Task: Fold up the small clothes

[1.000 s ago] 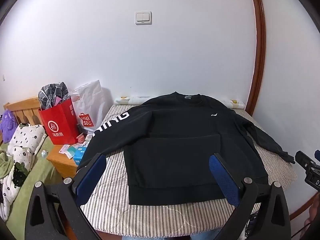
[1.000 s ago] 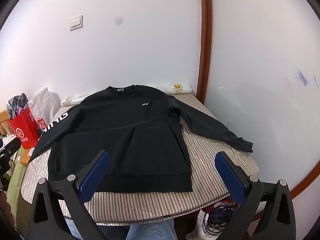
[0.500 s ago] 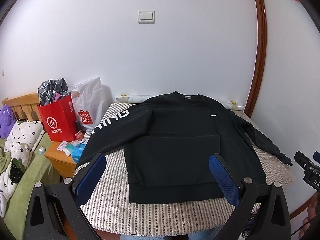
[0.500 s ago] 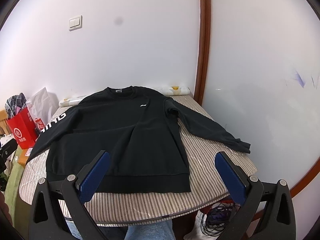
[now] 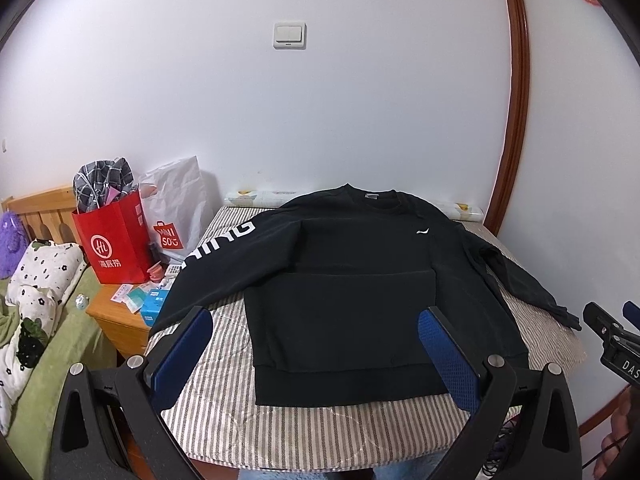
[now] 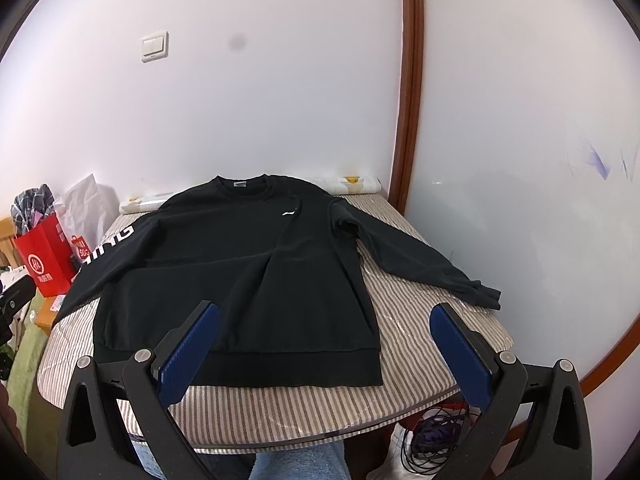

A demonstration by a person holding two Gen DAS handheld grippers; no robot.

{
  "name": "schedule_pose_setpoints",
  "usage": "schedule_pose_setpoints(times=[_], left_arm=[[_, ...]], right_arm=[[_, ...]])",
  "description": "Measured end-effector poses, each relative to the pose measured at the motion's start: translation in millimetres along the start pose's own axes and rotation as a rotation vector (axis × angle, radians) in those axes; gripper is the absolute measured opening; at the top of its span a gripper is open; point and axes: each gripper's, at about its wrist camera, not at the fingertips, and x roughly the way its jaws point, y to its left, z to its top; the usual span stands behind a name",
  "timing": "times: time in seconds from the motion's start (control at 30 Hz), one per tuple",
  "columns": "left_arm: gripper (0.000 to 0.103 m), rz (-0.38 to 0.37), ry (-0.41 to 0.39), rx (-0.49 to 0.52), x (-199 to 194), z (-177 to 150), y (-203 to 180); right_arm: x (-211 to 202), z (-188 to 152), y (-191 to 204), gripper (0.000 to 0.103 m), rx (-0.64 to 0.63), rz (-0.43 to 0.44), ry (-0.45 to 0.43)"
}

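A black sweatshirt lies flat and face up on a striped table, collar at the far side, hem near me, both sleeves spread out. White letters run down its left sleeve. It also shows in the right wrist view, where the right sleeve reaches to the table's right edge. My left gripper is open and empty above the hem. My right gripper is open and empty above the hem's right part.
A red paper bag and a white bag stand on a wooden nightstand left of the table. A bed with green cover lies further left. Cables lie on the floor under the table's right edge.
Both views have shifted only slightly; the left gripper has risen or tilted a little. The sweatshirt has not moved and both grippers stay open.
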Motion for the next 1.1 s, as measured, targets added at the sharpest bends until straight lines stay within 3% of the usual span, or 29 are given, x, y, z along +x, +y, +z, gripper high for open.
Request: schedule_pose_setpoints(times=[0.47,0.67,0.73,0.8,0.9,1.1], left_arm=[[0.103,-0.008,0.008,-0.012,2.8,9.4,4.5],[0.103,-0.012,0.027,-0.028,21.8,18.9,9.5],[0.103,-0.046,0.038,-0.046,34.7,21.1,14.3],[0.103,-0.107,0.07,-0.089,53.7,20.5,23.8],[0.103,-0.138,0.141,-0.17,86.6,16.1,40.1],[0.103,-0.069,0.197,-0.354,147.1,-6.9,85.5]], right_arm=[[1.3,5.6,1.9,0.103,0.023,0.003,0.003],[15.3,14.7,3.8,0.103,0.024,0.008,0.004],[22.8,17.2,5.0,0.103,0.025,0.017,0.006],[31.5,18.4,4.8,0.103,0.037,0.028,0.011],[51.7,20.2,9.7,0.103,0.022,0.028,0.03],[104.6,18.7,23.9,0.103,0.001,0.011,0.115]])
